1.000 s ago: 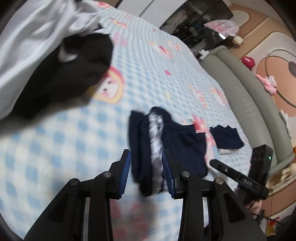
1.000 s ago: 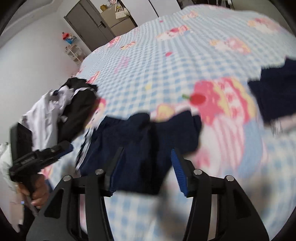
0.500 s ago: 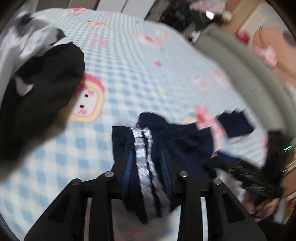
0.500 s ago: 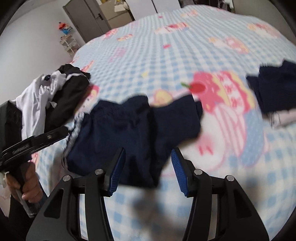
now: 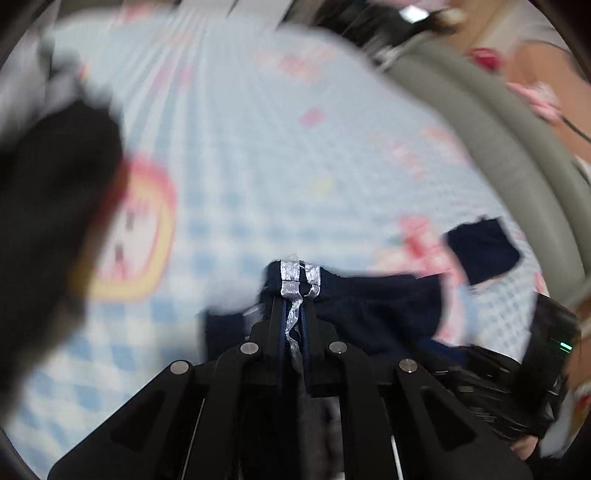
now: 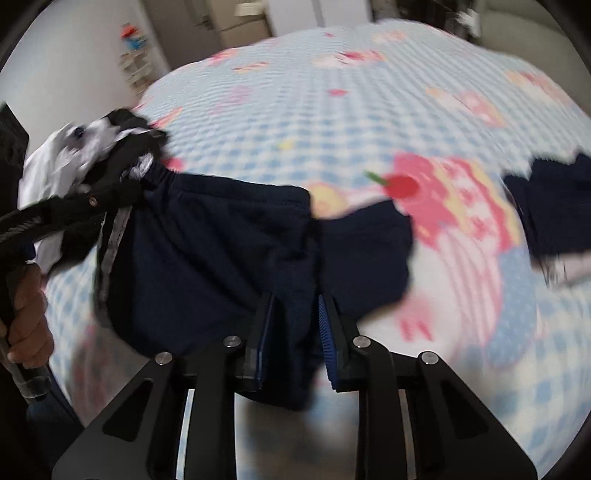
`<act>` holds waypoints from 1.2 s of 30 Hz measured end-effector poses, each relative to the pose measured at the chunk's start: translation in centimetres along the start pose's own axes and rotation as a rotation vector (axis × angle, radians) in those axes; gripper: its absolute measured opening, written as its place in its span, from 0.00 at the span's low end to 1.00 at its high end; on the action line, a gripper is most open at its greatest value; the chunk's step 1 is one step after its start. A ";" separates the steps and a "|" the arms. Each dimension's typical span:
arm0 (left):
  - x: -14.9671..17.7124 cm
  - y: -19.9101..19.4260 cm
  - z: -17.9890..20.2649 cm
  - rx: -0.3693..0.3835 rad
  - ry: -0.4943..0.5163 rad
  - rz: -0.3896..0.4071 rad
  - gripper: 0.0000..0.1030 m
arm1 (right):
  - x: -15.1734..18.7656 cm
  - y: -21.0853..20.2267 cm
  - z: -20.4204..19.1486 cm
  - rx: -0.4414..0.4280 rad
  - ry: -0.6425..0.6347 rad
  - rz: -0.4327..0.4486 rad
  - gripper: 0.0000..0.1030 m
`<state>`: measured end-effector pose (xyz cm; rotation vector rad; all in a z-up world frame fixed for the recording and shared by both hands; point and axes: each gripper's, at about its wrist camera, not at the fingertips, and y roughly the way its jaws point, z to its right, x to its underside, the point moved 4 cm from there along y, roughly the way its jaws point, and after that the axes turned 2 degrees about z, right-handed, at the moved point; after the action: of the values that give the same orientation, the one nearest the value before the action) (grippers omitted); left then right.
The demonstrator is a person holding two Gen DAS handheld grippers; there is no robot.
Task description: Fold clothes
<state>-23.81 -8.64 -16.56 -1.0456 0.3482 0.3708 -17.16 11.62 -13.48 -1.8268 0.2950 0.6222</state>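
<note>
Navy shorts (image 5: 373,306) with a silver side stripe hang over the blue checked bed sheet (image 5: 240,147). My left gripper (image 5: 293,295) is shut on their striped waistband edge. In the right wrist view the shorts (image 6: 207,240) stretch from the left gripper (image 6: 133,184), held by a hand at the far left, across to my right gripper (image 6: 295,325). The right jaws are closing, and their blue pads press a bunched fold of the navy cloth. The right gripper's body (image 5: 517,384) shows low on the right in the left wrist view, its fingers hidden.
A second small navy garment (image 6: 554,210) lies on the sheet (image 6: 332,110) to the right. A heap of black and white clothes (image 5: 48,221) sits at the left. A grey padded bed surround (image 5: 498,147) curves along the right. A door and shelves (image 6: 236,22) stand beyond.
The left jaws closed on the striped edge and the gripper moved with it. The right jaws narrowed onto a fold of the shorts, which now stretch between both grippers.
</note>
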 end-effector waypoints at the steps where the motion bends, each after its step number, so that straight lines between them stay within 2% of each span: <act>1: 0.1 -0.1 -0.4 0.019 -0.025 -0.003 0.09 | 0.1 -0.1 0.2 -0.009 0.012 0.001 0.20; 3: 0.5 -3.1 -0.7 0.073 -0.075 0.073 0.11 | 0.2 -0.5 0.2 -0.022 0.016 0.009 0.23; 4: 0.7 -4.6 -0.8 0.100 -0.100 0.112 0.16 | 0.1 -0.9 0.0 -0.023 0.007 0.014 0.25; 5: 1.4 -5.4 -1.0 0.099 -0.111 0.119 0.21 | 0.1 -1.4 -0.1 -0.027 0.004 0.024 0.28; 6: 2.2 -6.2 -1.1 0.098 -0.122 0.126 0.30 | 0.0 -1.9 -0.1 -0.037 0.008 0.031 0.31; 7: 3.0 -6.9 -1.3 0.096 -0.132 0.132 0.36 | -0.1 -2.4 -0.2 -0.048 0.013 0.038 0.38; 9: 4.6 -8.5 -1.6 0.093 -0.153 0.145 0.36 | -0.1 -3.2 -0.4 -0.076 0.029 0.046 0.43; 12: 7.3 -7.2 -2.2 0.113 -0.200 0.079 0.38 | 1.0 -3.7 -0.2 -0.100 0.056 0.027 0.50; 15: 8.6 -4.9 -2.9 0.101 -0.233 0.027 0.41 | 2.4 -2.5 0.3 -0.131 0.104 -0.029 0.52; 17: 8.5 -4.0 -2.7 0.081 -0.217 0.022 0.38 | 2.9 -1.3 0.6 -0.164 0.146 -0.049 0.52; 18: 8.2 -3.7 -2.5 0.070 -0.203 0.022 0.29 | 2.8 -1.0 0.7 -0.173 0.160 -0.050 0.52; 19: 8.1 -3.9 -2.2 0.071 -0.194 0.022 0.19 | 2.7 -0.7 0.8 -0.181 0.174 -0.049 0.48; 20: 8.1 -4.1 -1.9 0.073 -0.184 0.022 0.16 | 2.5 -0.5 0.9 -0.189 0.187 -0.048 0.34; 23: 8.1 -5.6 -1.1 0.082 -0.176 0.039 0.12 | 1.9 -1.5 0.2 -0.178 0.127 -0.025 0.12; 29: 9.5 -9.6 1.6 0.138 -0.145 0.057 0.11 | 2.2 -6.6 -1.0 -0.179 0.065 0.028 0.07; 32: 11.9 -10.0 1.7 0.109 -0.169 0.017 0.15 | 4.5 -8.4 -1.4 -0.168 0.055 0.009 0.07; 34: 13.9 -8.6 0.6 0.039 -0.198 -0.054 0.15 | 6.7 -8.8 -1.4 -0.141 0.055 -0.024 0.08; 35: 14.9 -7.9 -0.3 -0.023 -0.221 -0.102 0.15 | 7.9 -8.4 -1.2 -0.115 0.063 -0.050 0.09; 36: 15.0 -8.4 -0.3 -0.014 -0.224 -0.075 0.15 | 8.8 -8.1 -0.8 -0.101 0.079 -0.069 0.10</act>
<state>-6.74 -10.79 -16.93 -1.0162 0.1059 0.4192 -5.68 14.56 -11.60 -1.9530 0.2557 0.5259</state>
